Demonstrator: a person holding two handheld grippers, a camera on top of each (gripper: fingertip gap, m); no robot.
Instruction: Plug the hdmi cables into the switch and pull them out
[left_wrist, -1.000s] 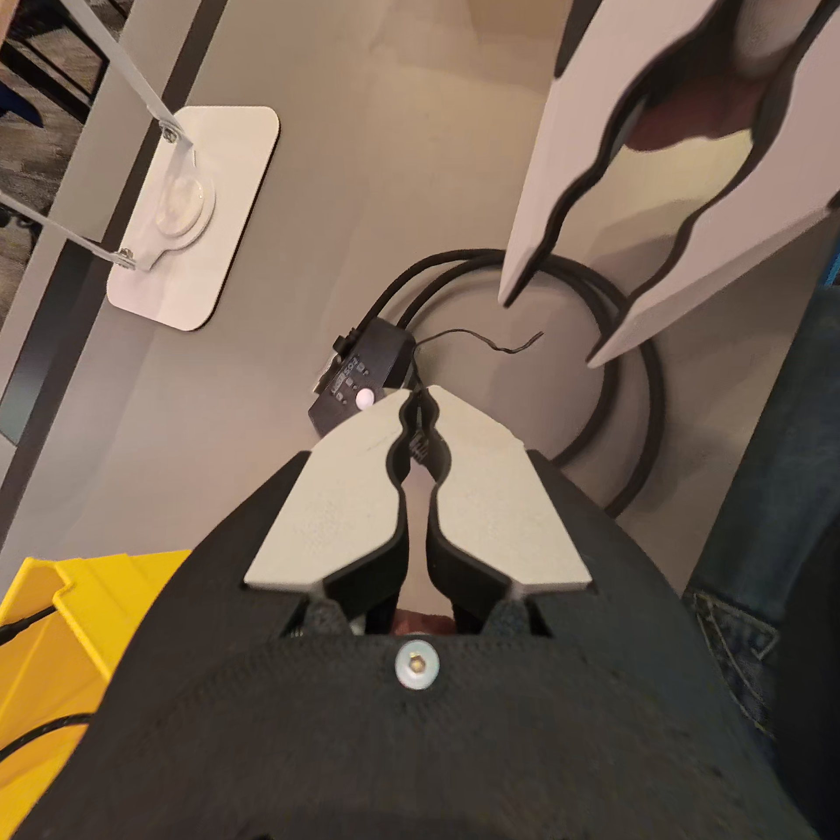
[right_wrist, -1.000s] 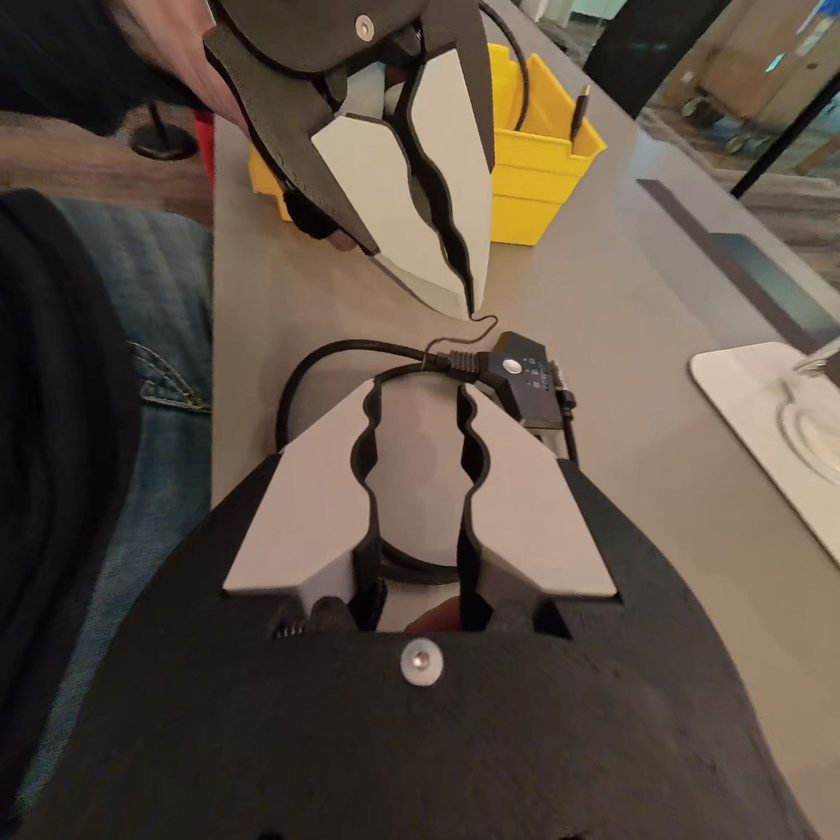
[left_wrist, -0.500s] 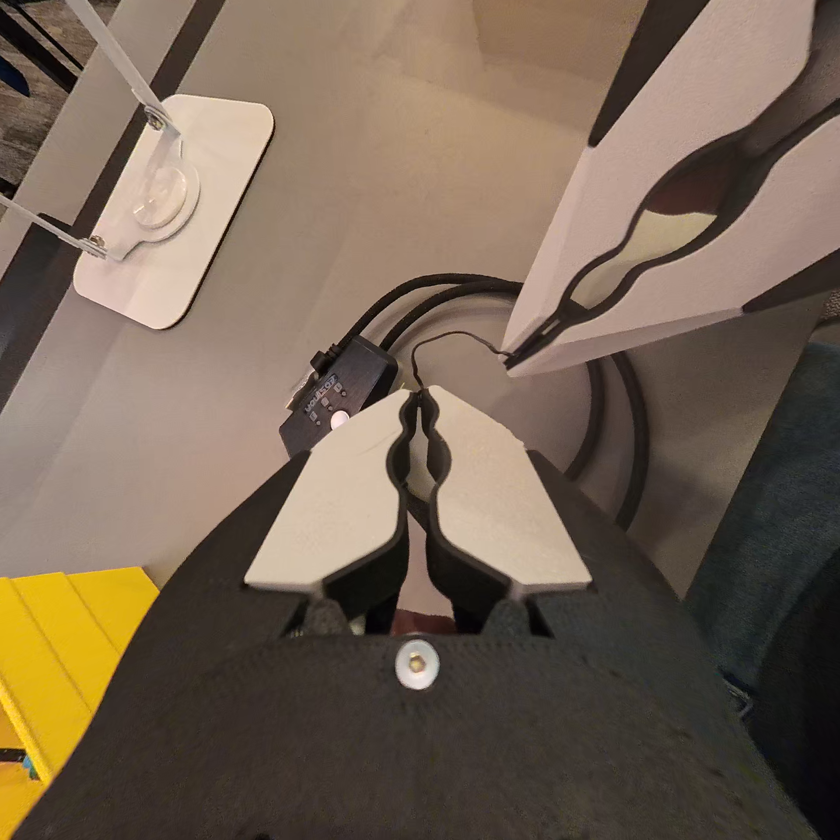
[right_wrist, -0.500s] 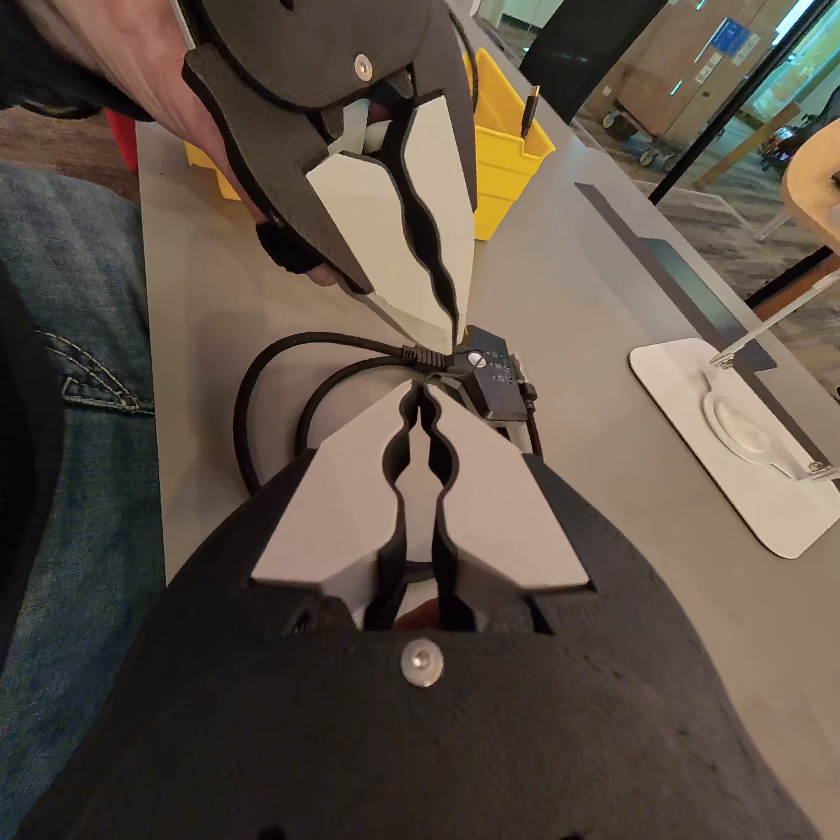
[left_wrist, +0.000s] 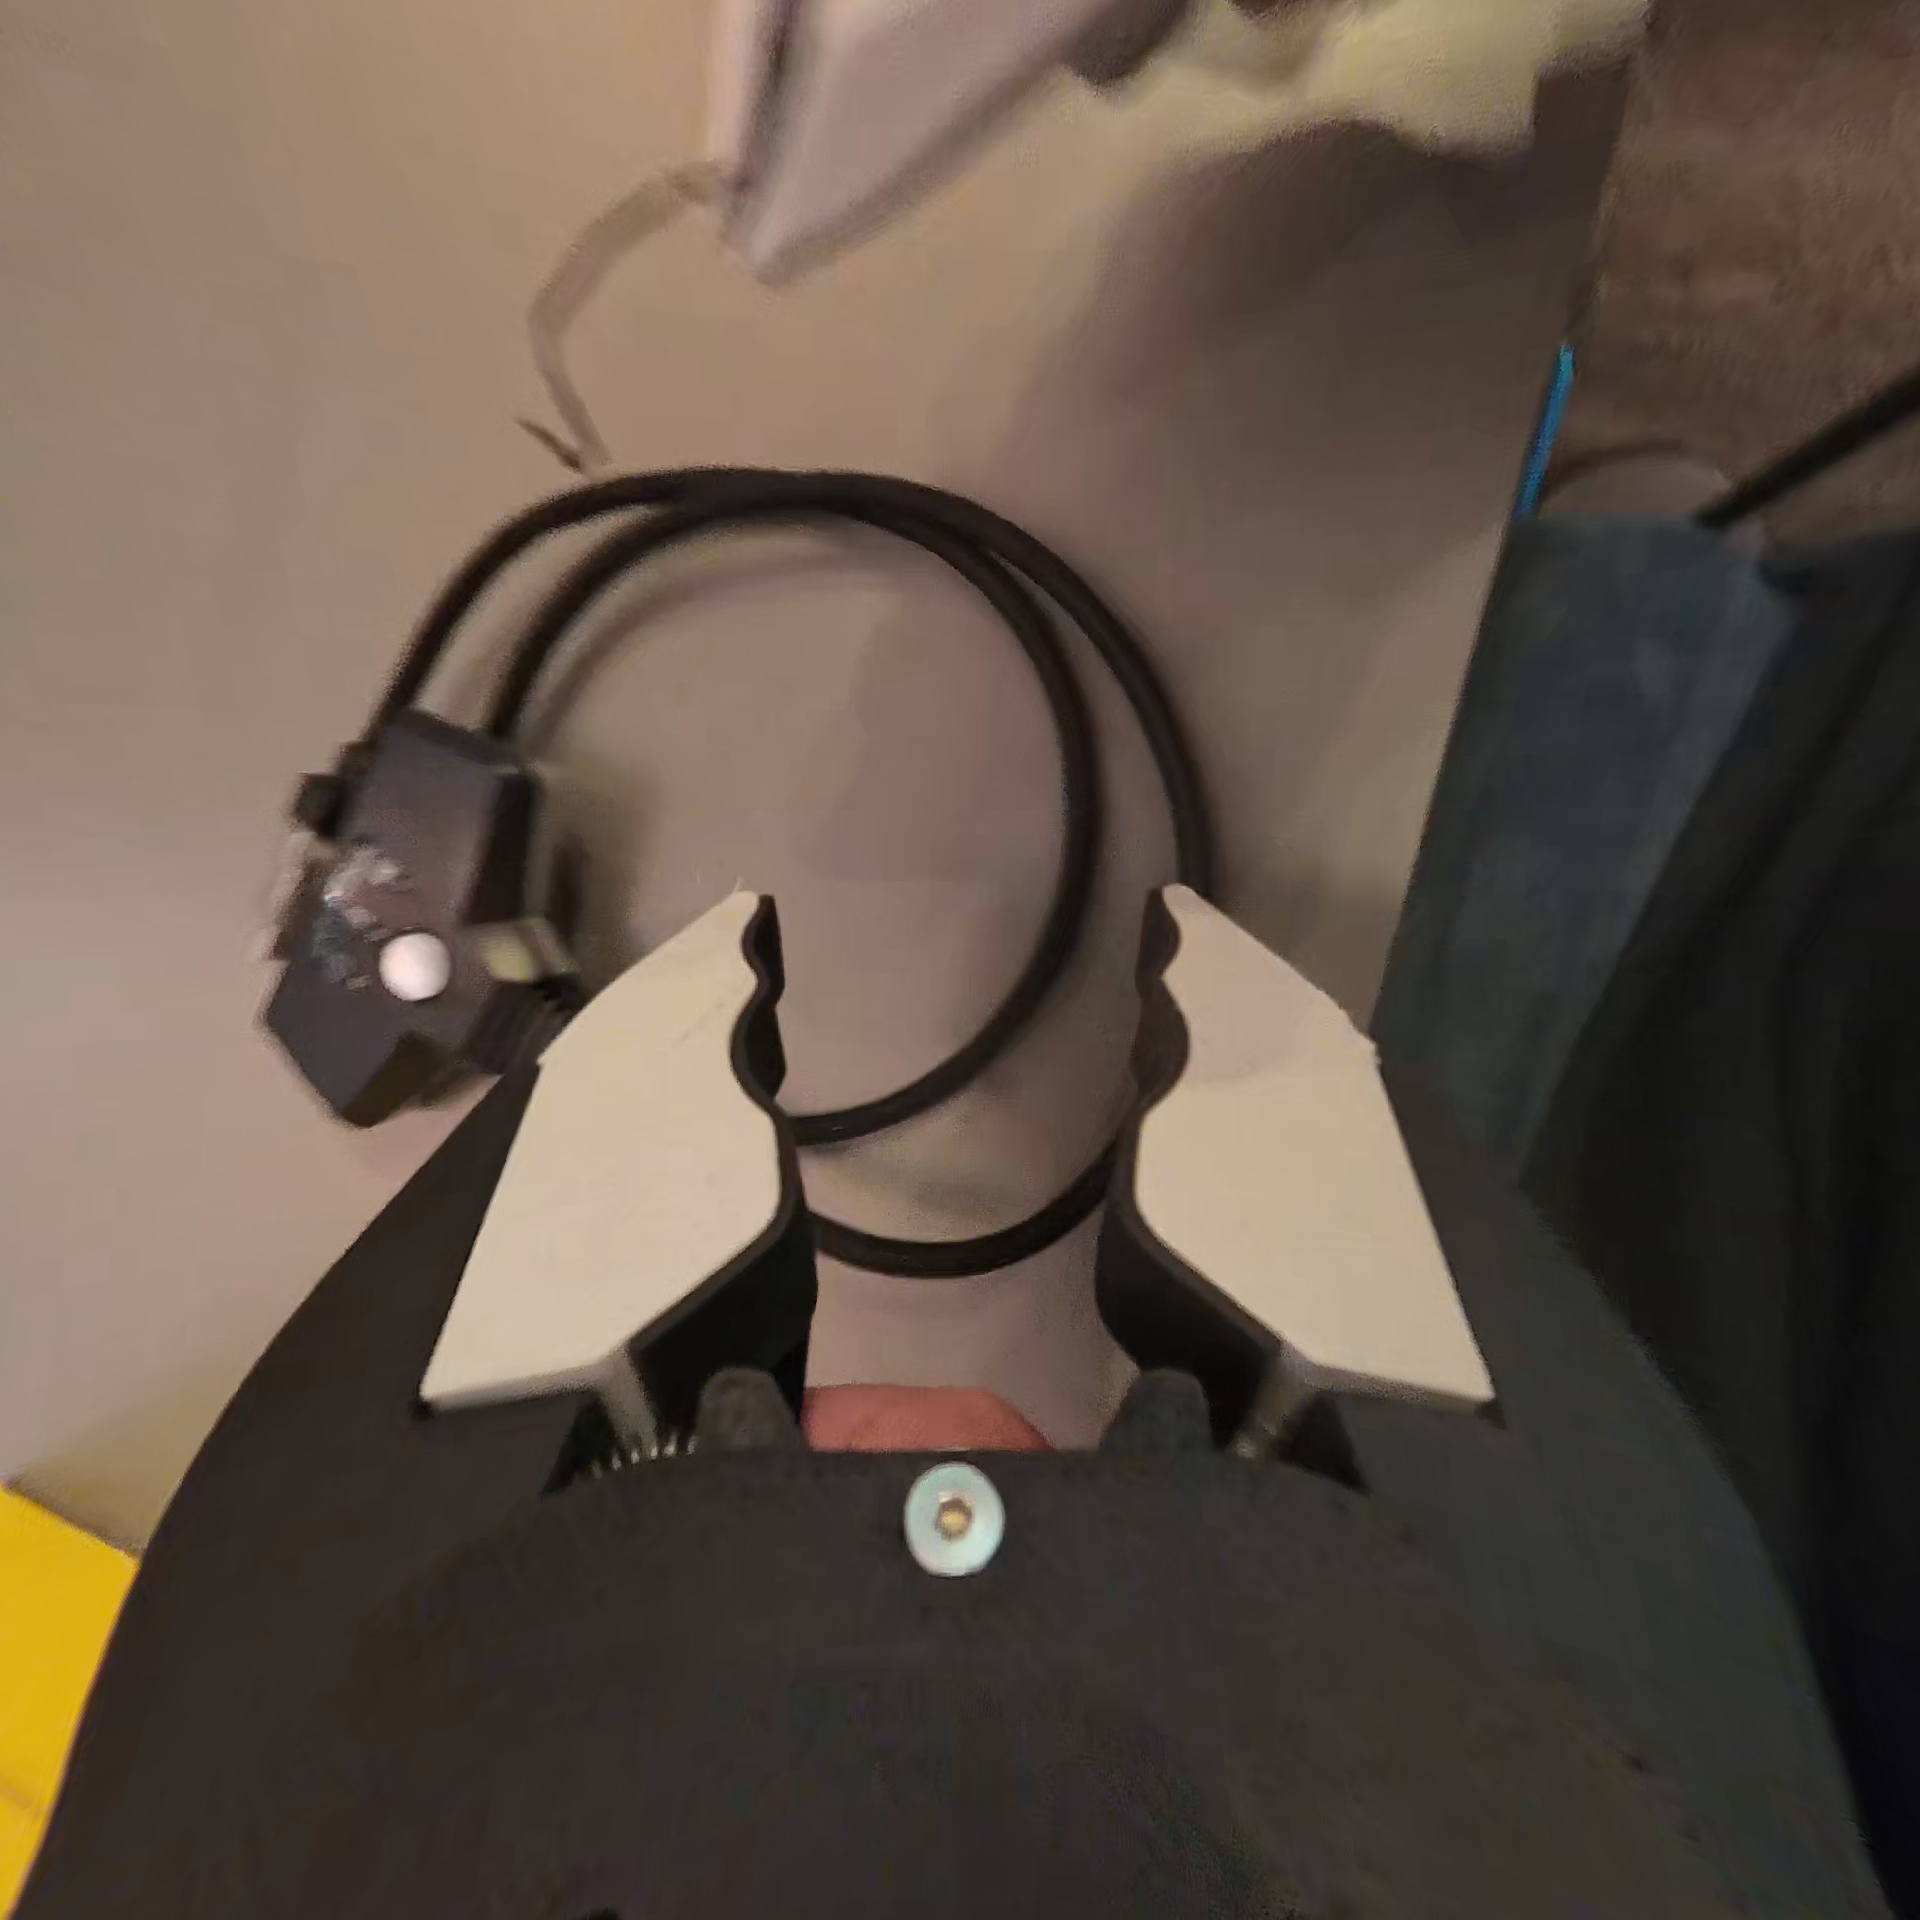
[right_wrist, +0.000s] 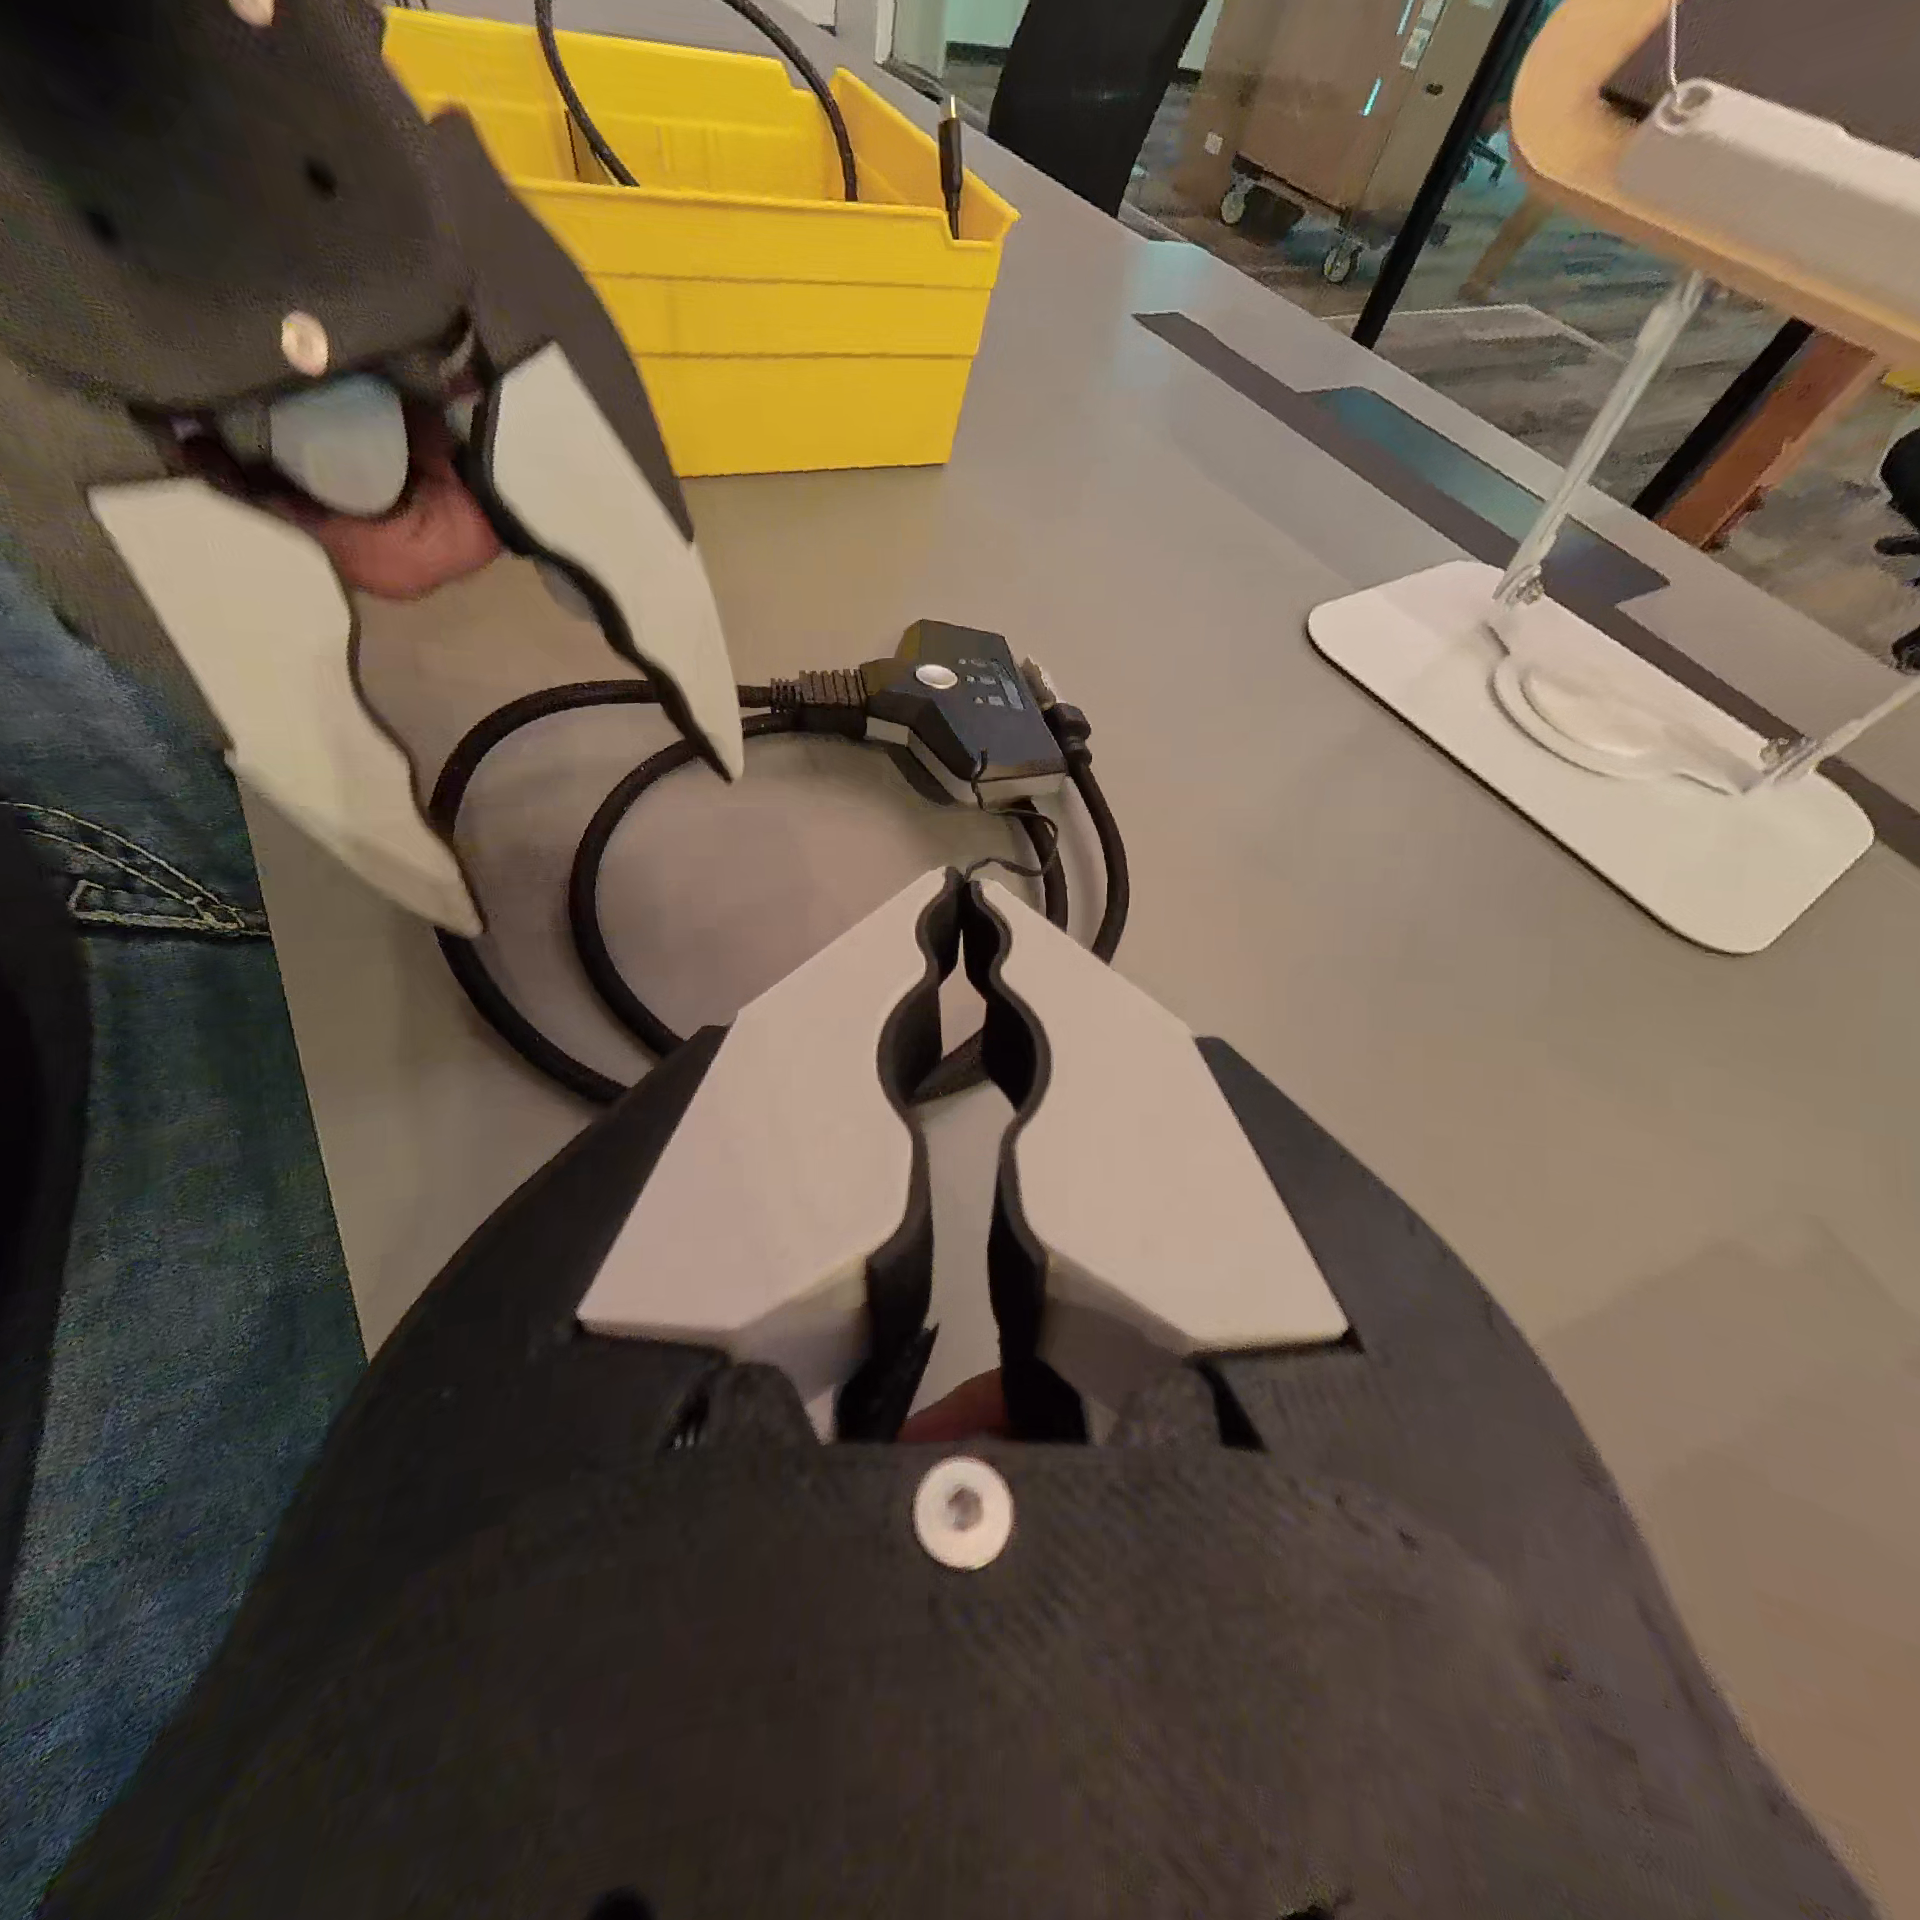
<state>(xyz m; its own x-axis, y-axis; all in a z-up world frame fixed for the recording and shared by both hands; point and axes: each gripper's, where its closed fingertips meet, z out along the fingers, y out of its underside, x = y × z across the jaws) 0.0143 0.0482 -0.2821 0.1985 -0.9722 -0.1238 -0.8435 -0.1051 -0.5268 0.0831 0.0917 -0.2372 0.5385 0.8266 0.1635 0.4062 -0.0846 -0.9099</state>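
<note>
My left gripper has just sprung wide and holds nothing; half a second ago it pinched the thin twist tie, which my right gripper now clamps alone, pulling it free. That unbinds the coil. One HDMI switch on the table, two cable loops, one yellow bin.

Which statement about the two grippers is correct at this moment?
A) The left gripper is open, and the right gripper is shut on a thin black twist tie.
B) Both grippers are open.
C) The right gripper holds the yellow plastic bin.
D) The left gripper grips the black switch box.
A: the left gripper has its jaws wide apart with nothing between them, while the right gripper pinches the thin black twist tie at its tips.
</note>
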